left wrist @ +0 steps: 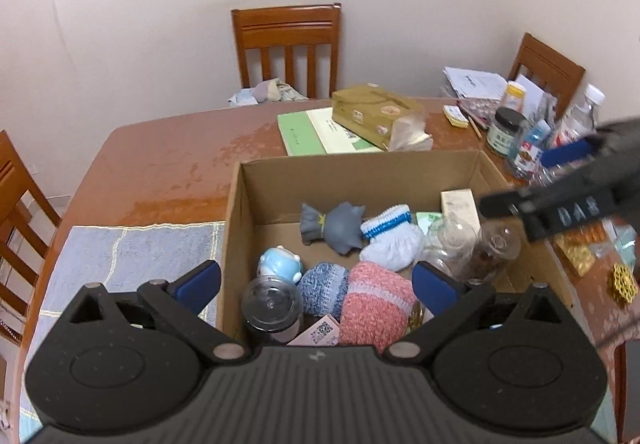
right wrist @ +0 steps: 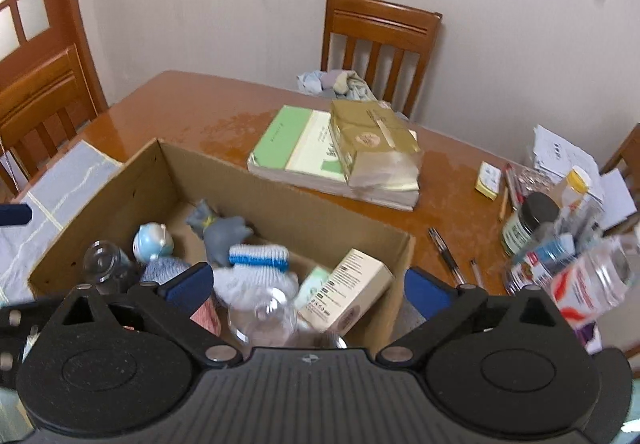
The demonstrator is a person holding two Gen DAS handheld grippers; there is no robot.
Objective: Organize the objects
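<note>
An open cardboard box point(left wrist: 360, 183) point(right wrist: 320, 219) stands on the brown table. It holds a grey toy point(left wrist: 340, 230) point(right wrist: 224, 232), a white-and-blue sock point(left wrist: 392, 244), a pink knitted sock point(left wrist: 376, 304), a blue knitted sock point(left wrist: 324, 288), a pale blue figure point(left wrist: 280, 264), a lidded jar point(left wrist: 272, 304), clear bottles point(left wrist: 496, 248) and a beige carton point(right wrist: 348, 290). My left gripper point(left wrist: 316, 284) hangs open over the box's near side with nothing between its fingers. Over the box's right part, my right gripper point(right wrist: 308, 284) point(left wrist: 536, 179) also stands open and empty.
Books with a gold tissue pack point(right wrist: 372, 139) on top lie beyond the box. Jars and plastic bottles point(right wrist: 560, 244), pens point(right wrist: 444, 248) and papers crowd the right side. A blue-grey mat point(left wrist: 120, 256) lies left of the box. Wooden chairs point(left wrist: 286, 43) ring the table.
</note>
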